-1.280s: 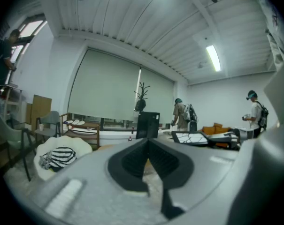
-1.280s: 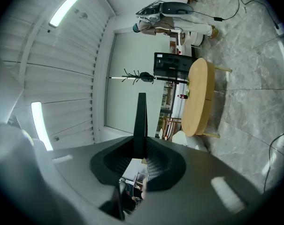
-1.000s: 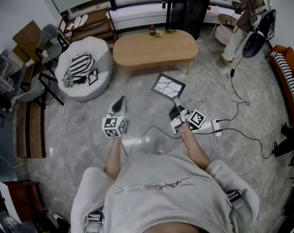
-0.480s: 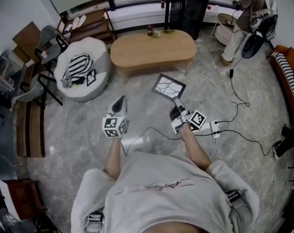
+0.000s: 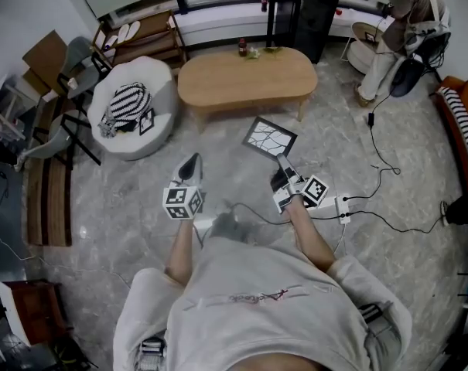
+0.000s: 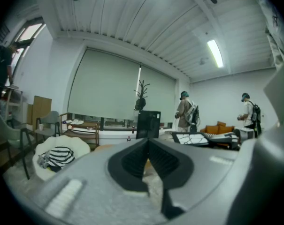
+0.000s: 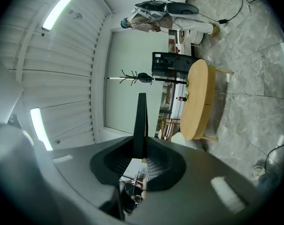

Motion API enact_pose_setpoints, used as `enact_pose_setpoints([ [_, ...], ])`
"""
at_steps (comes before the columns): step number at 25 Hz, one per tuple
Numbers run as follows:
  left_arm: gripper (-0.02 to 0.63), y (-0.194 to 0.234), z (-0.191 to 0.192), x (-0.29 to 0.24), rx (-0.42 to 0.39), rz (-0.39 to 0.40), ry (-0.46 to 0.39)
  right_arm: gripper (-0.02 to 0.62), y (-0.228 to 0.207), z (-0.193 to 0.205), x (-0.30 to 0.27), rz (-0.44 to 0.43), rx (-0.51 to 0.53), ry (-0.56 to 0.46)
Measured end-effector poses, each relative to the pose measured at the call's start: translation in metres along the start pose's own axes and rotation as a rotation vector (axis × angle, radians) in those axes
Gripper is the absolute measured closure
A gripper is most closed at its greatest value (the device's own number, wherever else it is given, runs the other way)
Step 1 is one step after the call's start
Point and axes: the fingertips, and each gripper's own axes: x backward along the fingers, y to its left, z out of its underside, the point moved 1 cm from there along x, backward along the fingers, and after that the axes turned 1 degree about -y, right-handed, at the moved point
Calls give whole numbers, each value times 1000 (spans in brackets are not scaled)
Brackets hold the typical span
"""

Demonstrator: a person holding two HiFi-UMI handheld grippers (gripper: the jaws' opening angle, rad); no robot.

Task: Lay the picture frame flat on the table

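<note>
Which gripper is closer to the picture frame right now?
Right. The right gripper grips the picture frame at its near edge; the left gripper hangs empty to its left, apart.

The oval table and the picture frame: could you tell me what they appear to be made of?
Oval table: light wood or wood veneer, matte, judging by its even tan top and matching legs. Picture frame: thin dark rim, plastic or painted wood; cannot tell which.
</note>
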Motion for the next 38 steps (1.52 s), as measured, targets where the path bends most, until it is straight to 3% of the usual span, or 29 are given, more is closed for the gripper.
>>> enact_pose_setpoints([
  [16, 604, 27, 0, -59, 11, -9, -4, 522, -25, -30, -54, 3, 8, 15],
  [30, 604, 90, -7, -146, 44, 0, 8, 522, -50, -59, -150, 32, 19, 24],
  [38, 604, 149, -22, -204, 50, -6, 24, 522, -65, -71, -232, 43, 10, 25],
])
